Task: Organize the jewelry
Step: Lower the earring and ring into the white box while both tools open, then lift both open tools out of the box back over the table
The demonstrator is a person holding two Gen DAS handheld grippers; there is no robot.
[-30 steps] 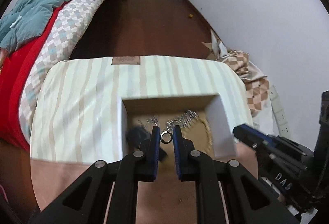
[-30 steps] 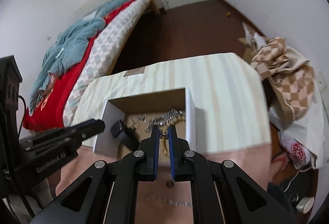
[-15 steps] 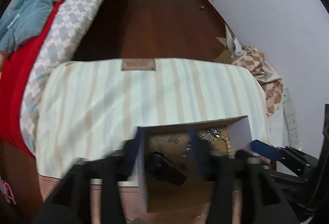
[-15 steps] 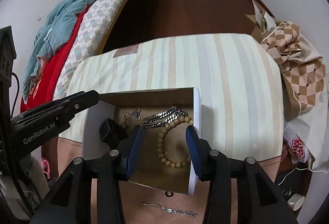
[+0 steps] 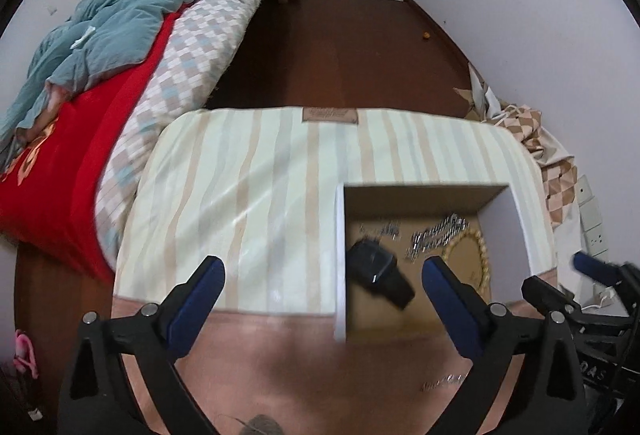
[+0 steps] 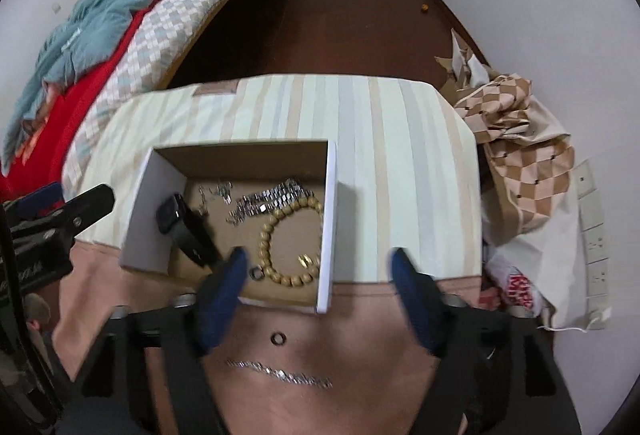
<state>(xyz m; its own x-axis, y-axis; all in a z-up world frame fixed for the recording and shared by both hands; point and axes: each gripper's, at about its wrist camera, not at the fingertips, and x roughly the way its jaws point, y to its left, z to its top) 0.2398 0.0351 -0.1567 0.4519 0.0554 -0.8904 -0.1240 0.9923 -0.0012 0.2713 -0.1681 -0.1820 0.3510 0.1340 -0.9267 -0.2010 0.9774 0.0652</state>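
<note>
A: Left wrist view?
B: The left gripper [image 5: 318, 277] is opening wide, nothing between its pads, above the striped cushion [image 5: 248, 175]; the box [image 5: 340, 267] sits right of it.
A: Right wrist view?
B: The right gripper [image 6: 320, 269] is opening too, holding nothing. The bead bracelet [image 6: 270, 235], steel chain [image 6: 268, 201] and watch [image 6: 180, 223] lie inside; a ring [image 6: 278, 338] and thin chain [image 6: 280, 374] lie outside.

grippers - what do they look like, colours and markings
Both alike: the left gripper and right gripper have black angular frames with silver pivot screws and blue pads on the fingers. White lettering marks the body, too blurred to read here.
</note>
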